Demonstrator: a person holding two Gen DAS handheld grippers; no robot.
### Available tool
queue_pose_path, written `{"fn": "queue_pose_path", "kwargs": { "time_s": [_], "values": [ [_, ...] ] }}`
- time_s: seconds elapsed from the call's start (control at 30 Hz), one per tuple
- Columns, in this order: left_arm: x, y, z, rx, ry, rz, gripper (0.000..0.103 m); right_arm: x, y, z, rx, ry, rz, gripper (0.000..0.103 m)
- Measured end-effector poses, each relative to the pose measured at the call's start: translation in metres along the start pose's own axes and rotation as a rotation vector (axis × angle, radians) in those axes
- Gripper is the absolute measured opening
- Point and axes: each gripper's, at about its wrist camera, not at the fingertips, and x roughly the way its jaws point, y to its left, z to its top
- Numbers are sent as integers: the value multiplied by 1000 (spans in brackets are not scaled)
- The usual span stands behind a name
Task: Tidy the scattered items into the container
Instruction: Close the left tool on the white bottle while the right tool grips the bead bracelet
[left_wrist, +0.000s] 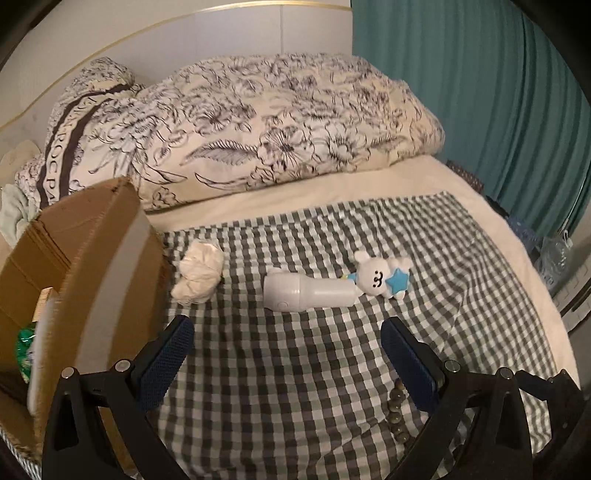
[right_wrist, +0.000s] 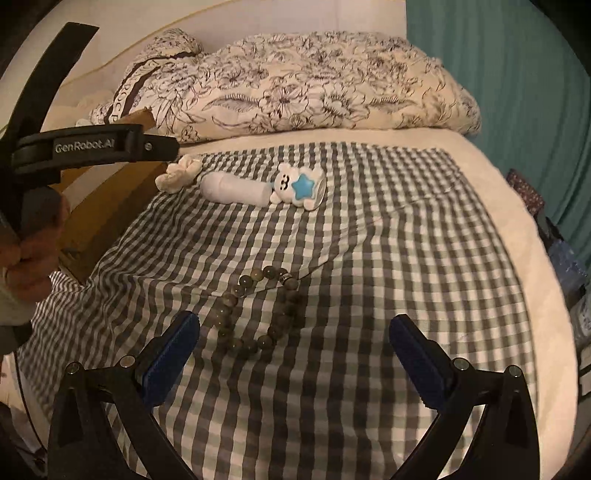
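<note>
On my far left the cardboard box (left_wrist: 74, 258) stands open on the bed, something green and white inside it, its near wall just beside the left hand-held gripper (left_wrist: 288, 343), whose jaws are spread wide with nothing between them. Ahead of that gripper, on the checked cloth (left_wrist: 314, 369), I see a crumpled white bundle (left_wrist: 199, 275) close to the box, then a white bottle-shaped device (left_wrist: 308, 293) lying on its side, its narrow end touching a small white bear toy with a blue star (left_wrist: 382, 275). A bead bracelet (right_wrist: 255, 314) lies nearer me, just ahead of and between the fingers of the right hand-held gripper (right_wrist: 295, 332), which is also wide and empty; from the left wrist view only a few beads show by its right finger. Behind everything a flowered duvet (left_wrist: 277, 122) is heaped, with a teal curtain (left_wrist: 480, 103) on the right
</note>
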Motion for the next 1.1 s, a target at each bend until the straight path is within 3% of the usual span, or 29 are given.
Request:
{"fn": "queue_pose_path", "kwargs": {
  "time_s": [0.33,0.6,1.0,1.1],
  "values": [
    [46,-4,-7,-5,64,3,103,50,4,-1,29,114,33,103],
    [74,-13,-3,15,94,-8,103,60,4,9,55,99,64,103],
    [131,-18,1,19,139,-1,103,86,33,4,-88,146,-50,102],
    [140,-20,-1,22,154,3,103,87,33,8,-77,158,-67,93]
  ]
}}
